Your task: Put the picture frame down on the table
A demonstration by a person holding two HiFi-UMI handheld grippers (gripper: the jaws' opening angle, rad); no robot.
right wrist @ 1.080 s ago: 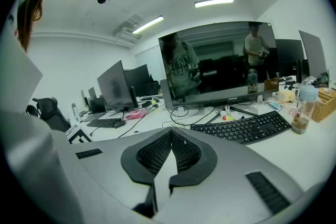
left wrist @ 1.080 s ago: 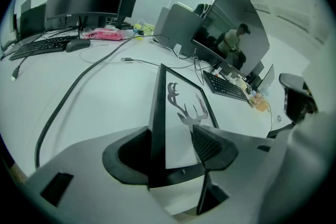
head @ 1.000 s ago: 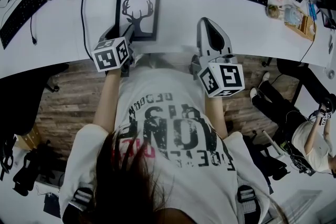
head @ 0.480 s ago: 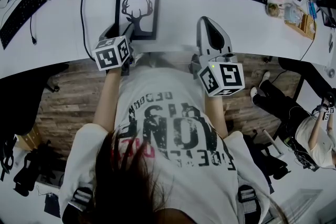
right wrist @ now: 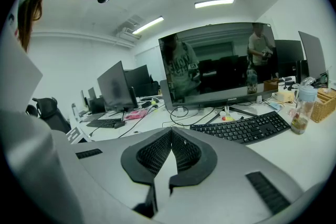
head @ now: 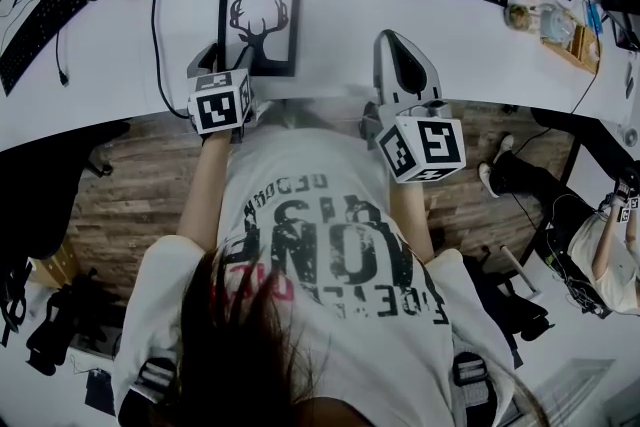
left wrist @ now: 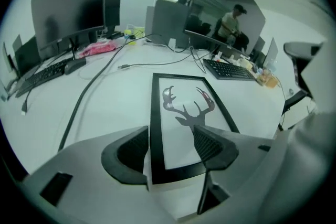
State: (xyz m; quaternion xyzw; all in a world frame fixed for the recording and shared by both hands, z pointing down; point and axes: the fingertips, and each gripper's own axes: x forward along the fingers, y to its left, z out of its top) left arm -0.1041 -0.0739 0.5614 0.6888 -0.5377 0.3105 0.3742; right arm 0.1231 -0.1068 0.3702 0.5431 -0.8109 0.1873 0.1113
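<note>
**Mia:** Where was the picture frame (head: 261, 11)?

**Tom:** It lay on the white worktop (head: 340, 25), and it looked flat. From the left tongs (head: 228, 60) it sat at 12 o'clock.

**Mia:** Were the left tongs holding it?

**Tom:** No. The 2 jaws stood wide apart and let go. But the near end of the frame was right between them. One jaw was just beside the black rim. The other hung over the glass, near the deer.

**Mia:** And the right tongs (head: 397, 45)?

**Tom:** They were squeezed together with nothing in them. They sat at 3 o'clock from the frame, well apart from it.

**Mia:** So what could go wrong?

**Tom:** I think the frame was down, so the big job looked done. The risk was in pulling the left tongs away. If a jaw caught the rim, it could drag the frame back toward 6 o'clock. The worktop's edge was close on that side. The frame could slide off and drop to the floor (head: 130, 185).

**Mia:** Anything else?

**Tom:** The jaw over the glass could scrape it if it dipped down. Also, a black cable (head: 155, 5) ran at 9 o'clock from the frame. A sideways swing could hook it.

**Mia:** So lift up first?

**Tom:** Yes, I guess straight up, then back.
</note>
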